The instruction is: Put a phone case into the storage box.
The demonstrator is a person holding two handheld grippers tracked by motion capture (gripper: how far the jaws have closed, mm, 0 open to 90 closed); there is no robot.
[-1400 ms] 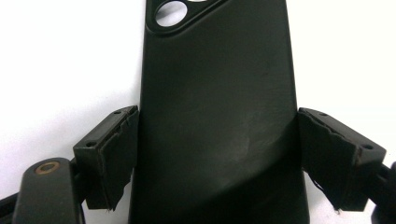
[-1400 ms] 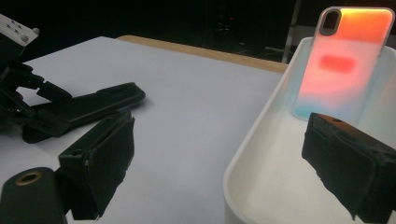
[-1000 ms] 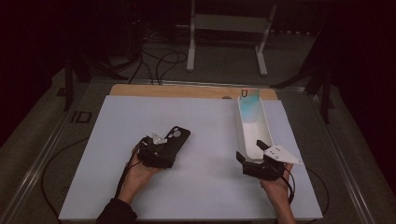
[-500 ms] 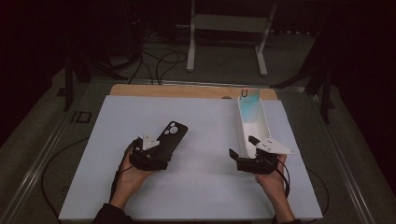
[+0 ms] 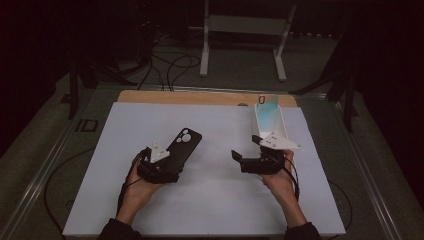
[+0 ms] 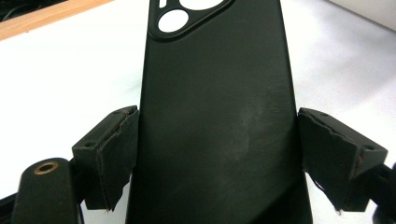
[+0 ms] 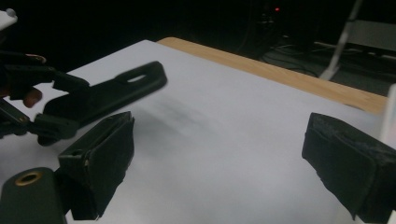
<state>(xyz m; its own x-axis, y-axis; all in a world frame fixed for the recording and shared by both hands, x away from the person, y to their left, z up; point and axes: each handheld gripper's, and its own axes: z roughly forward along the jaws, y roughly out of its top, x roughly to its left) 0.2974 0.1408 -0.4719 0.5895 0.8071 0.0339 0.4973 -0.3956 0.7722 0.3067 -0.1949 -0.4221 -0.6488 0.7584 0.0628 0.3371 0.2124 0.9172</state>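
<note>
White sheeting (image 5: 215,200) is spread over one wooden table (image 5: 200,97), on which one narrow white tray (image 5: 269,119) is set at the far right. One black phone case (image 6: 219,116) is pinched between the jaws of the left gripper (image 5: 167,165) at centre-left, and the right gripper (image 7: 219,168) is held spread with nothing between its jaws.

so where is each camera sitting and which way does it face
High view: above the person's side, looking forward and down on the white table; both forearms, left gripper and right gripper show.
Left gripper view: rides the left gripper, looking along its fingers clamping the black phone case.
Right gripper view: rides the right gripper, facing across the table, fingers apart.
Shared: all three show the phone case.
</note>
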